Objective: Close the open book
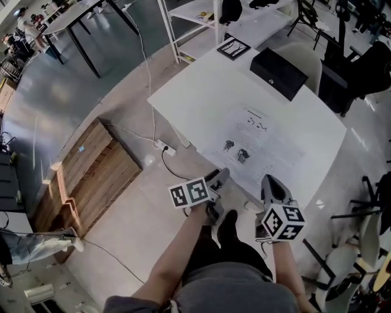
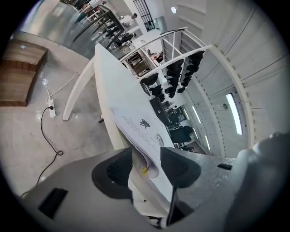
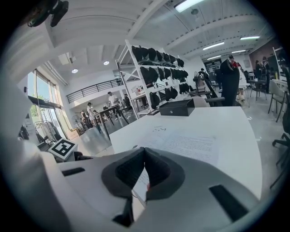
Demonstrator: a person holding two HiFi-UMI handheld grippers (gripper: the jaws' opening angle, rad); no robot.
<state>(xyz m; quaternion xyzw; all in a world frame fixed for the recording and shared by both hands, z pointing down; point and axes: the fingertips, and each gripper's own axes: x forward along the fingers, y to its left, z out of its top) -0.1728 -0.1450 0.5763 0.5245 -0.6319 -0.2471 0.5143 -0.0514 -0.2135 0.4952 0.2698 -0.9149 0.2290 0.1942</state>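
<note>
Clamping book [image 2: 136,124] pages, L gripper [image 2: 146,158] jaws; R gripper [image 3: 144,152] jaws shut at edge.

a white table [image 1: 201,92] stands in front of me. on its far side sits a black box [image 1: 278,73], and a black-and-white marker card [image 1: 233,47] lies at the far left corner, apart from the box. on the pale floor to my left i see a low wooden platform [image 1: 91,171]. between it and the table a white power strip [image 1: 164,147] lies on the floor, with a black cable [image 1: 174,170] curling away from it. further off stand a dark-legged table [image 1: 85,18] and a white shelf rack [image 1: 204,15].
</note>
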